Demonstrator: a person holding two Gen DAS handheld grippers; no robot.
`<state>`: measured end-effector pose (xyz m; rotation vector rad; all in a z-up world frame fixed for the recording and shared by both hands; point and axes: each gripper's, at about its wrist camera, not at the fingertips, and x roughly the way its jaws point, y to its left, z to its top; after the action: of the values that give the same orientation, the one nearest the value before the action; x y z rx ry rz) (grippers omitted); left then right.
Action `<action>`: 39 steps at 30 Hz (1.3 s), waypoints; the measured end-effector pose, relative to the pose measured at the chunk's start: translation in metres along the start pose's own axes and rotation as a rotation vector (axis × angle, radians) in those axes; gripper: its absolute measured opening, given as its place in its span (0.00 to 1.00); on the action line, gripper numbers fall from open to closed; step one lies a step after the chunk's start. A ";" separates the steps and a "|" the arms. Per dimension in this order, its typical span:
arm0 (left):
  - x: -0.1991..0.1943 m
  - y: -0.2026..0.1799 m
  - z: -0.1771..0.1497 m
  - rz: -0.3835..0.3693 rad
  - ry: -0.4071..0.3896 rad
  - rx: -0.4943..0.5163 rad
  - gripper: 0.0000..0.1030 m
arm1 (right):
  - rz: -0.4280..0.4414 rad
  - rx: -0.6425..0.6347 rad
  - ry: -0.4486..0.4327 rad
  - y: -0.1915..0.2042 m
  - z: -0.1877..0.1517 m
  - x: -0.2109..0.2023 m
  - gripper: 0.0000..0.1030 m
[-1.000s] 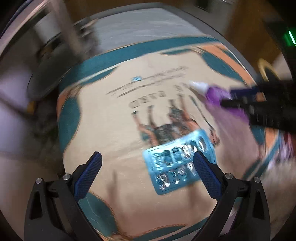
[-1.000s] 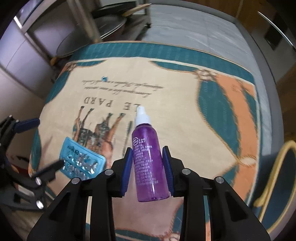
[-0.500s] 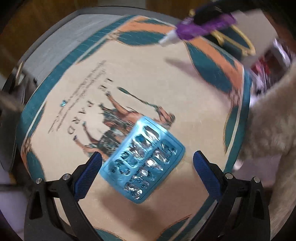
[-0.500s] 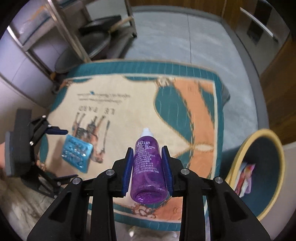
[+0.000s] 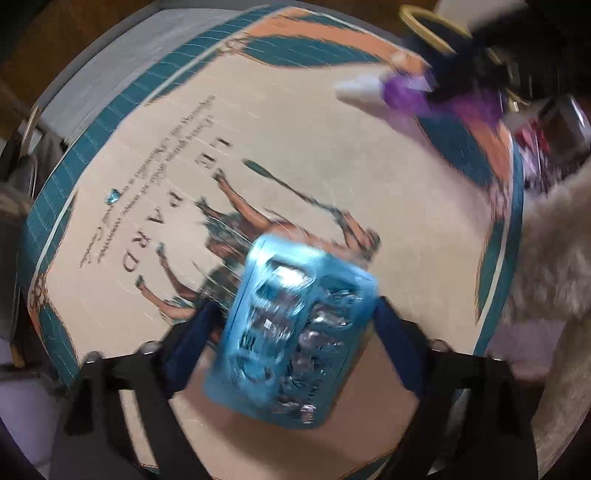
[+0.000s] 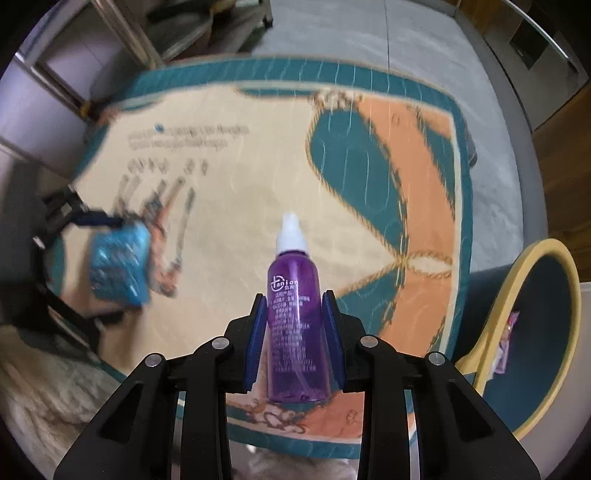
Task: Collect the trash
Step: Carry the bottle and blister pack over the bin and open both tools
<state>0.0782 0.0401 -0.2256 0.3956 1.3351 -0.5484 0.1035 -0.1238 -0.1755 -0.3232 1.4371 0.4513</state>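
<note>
A blue foil blister pack (image 5: 291, 339) lies on the printed mat (image 5: 332, 166), between the fingers of my left gripper (image 5: 295, 332). The jaws are closing, and both pads touch its side edges; the pack bows upward. In the right wrist view the same pack (image 6: 118, 264) shows at the left inside the left gripper (image 6: 107, 266). My right gripper (image 6: 295, 332) is shut on a purple spray bottle (image 6: 295, 295) with a white cap, held above the mat's near right part. In the left wrist view the bottle (image 5: 406, 88) is a blur at the top right.
A dark bin with a yellow rim (image 6: 535, 258) stands off the mat's right edge, with wrappers (image 6: 509, 339) inside. Fluffy beige fabric (image 5: 554, 277) lies along the near side. A metal shelf frame (image 6: 129, 29) stands beyond the far left corner.
The left gripper has come down over the blister pack and its jaws have narrowed onto it. The right gripper has carried the bottle to the right, toward the bin.
</note>
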 end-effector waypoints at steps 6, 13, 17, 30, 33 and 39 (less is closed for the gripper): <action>-0.002 0.009 0.004 -0.003 0.007 -0.040 0.69 | -0.031 -0.015 0.031 0.001 0.000 0.016 0.31; -0.002 0.001 0.016 0.017 0.015 -0.055 0.68 | -0.062 -0.066 0.085 0.005 -0.002 0.031 0.32; -0.019 -0.006 0.021 0.016 -0.024 -0.060 0.68 | -0.073 -0.063 0.024 0.006 -0.001 0.016 0.32; -0.084 -0.066 0.082 0.007 -0.232 -0.062 0.68 | -0.068 0.109 -0.221 -0.048 -0.033 -0.077 0.32; -0.089 -0.098 0.101 -0.015 -0.260 -0.018 0.68 | -0.094 0.159 -0.263 -0.073 -0.052 -0.095 0.32; -0.081 -0.155 0.141 -0.048 -0.301 0.065 0.68 | -0.142 0.353 -0.338 -0.142 -0.109 -0.135 0.32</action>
<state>0.0894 -0.1531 -0.1124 0.3199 1.0412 -0.6650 0.0675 -0.3137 -0.0621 -0.0581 1.1273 0.1229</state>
